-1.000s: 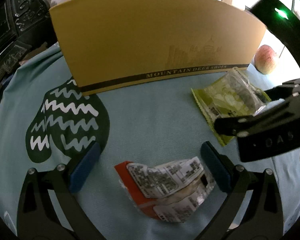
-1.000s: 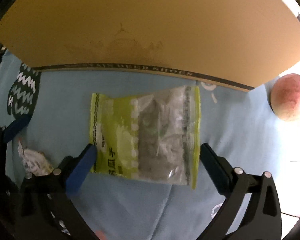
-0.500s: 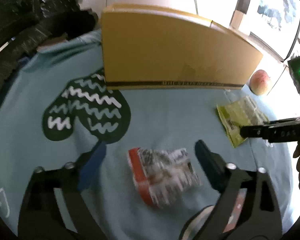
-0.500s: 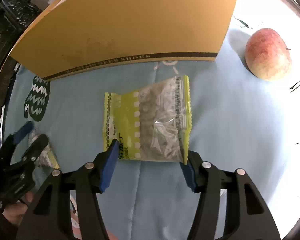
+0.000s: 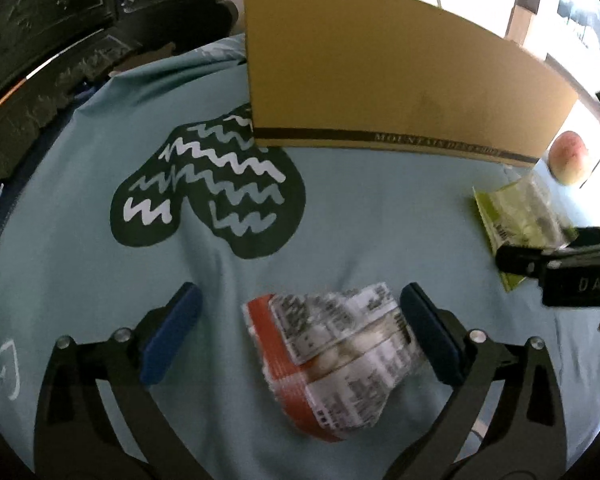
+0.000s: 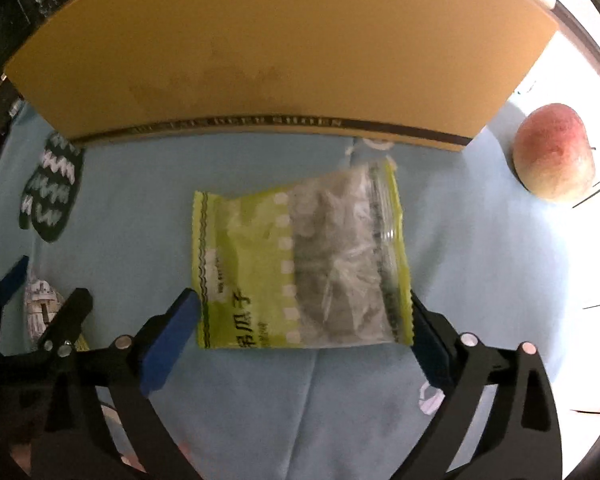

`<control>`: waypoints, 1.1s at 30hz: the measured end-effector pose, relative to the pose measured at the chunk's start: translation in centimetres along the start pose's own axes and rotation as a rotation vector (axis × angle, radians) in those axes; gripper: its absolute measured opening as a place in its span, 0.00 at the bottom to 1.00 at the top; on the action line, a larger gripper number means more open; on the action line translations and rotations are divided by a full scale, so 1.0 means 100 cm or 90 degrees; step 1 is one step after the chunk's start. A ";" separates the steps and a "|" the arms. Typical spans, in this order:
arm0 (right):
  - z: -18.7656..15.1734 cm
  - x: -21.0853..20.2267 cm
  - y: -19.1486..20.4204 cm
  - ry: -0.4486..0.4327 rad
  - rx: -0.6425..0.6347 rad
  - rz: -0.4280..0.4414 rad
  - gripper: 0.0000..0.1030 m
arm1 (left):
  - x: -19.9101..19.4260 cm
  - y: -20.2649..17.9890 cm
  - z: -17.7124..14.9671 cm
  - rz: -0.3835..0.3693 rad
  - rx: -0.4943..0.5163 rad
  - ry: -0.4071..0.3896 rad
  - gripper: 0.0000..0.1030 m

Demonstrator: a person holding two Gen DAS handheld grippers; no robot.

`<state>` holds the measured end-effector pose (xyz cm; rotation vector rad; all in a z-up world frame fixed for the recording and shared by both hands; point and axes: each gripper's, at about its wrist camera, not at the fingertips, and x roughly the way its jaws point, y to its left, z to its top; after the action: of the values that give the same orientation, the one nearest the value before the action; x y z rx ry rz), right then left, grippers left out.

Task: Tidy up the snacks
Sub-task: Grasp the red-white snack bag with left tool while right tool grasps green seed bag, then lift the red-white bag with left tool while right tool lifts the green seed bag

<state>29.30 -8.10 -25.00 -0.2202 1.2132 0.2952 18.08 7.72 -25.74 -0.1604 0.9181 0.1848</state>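
Your right gripper (image 6: 304,336), jaws just reopened, straddles a flat green-and-clear seed packet (image 6: 300,264) w/o clamping; left gripper (image 5: 296,336) gapes around a crumpled orange-and-white wrapped snack (image 5: 332,360).

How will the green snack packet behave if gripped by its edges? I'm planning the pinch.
The green snack packet is thin, crinkled film, so it will likely buckle and droop. Its loose contents may shift. The glossy surface could slip between the right gripper pads, which flank it, open.
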 end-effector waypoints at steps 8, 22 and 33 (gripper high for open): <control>-0.007 -0.017 -0.003 -0.029 0.024 0.021 0.67 | -0.008 0.001 -0.003 -0.002 0.013 -0.021 0.57; -0.020 -0.042 -0.048 -0.012 0.057 0.097 0.46 | -0.031 0.014 -0.009 -0.037 0.010 -0.027 0.36; -0.032 0.004 0.024 -0.003 -0.097 -0.035 0.99 | -0.028 0.010 -0.015 -0.032 0.019 -0.006 0.36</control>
<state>25.81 -6.85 -26.47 -0.3843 1.1792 0.3411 15.04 8.15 -24.47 -0.1550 0.9057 0.1249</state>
